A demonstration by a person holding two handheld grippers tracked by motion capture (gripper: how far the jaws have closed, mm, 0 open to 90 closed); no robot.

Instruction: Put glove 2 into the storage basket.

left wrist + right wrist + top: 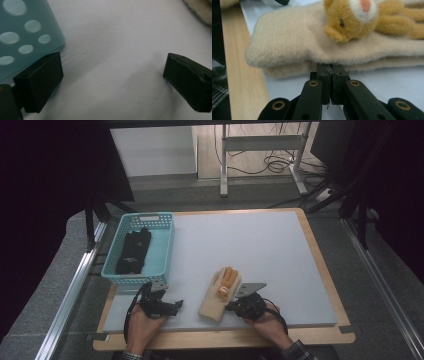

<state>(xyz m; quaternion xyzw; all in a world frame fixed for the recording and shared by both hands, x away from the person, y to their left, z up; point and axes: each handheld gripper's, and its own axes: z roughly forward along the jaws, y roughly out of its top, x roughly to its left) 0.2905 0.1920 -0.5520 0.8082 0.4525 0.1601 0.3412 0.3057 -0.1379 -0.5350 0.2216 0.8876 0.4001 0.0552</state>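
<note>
White counter point(260, 245): your right gripper point(331, 72), jaws pressed together, meets the beige glove's point(294, 40) edge; left gripper point(112, 75) spread, idle. Next: reopen and pinch the glove.

Basket point(162, 245) at desk point(260, 245) left, gloves point(134, 251) inside; mitten point(214, 304) front centre, bear point(227, 280) on it.

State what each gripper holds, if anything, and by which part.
The right gripper is shut at the side edge of the beige fleece glove with a toy bear; whether it pinches fabric cannot be told. The left gripper is open, holding nothing.
</note>
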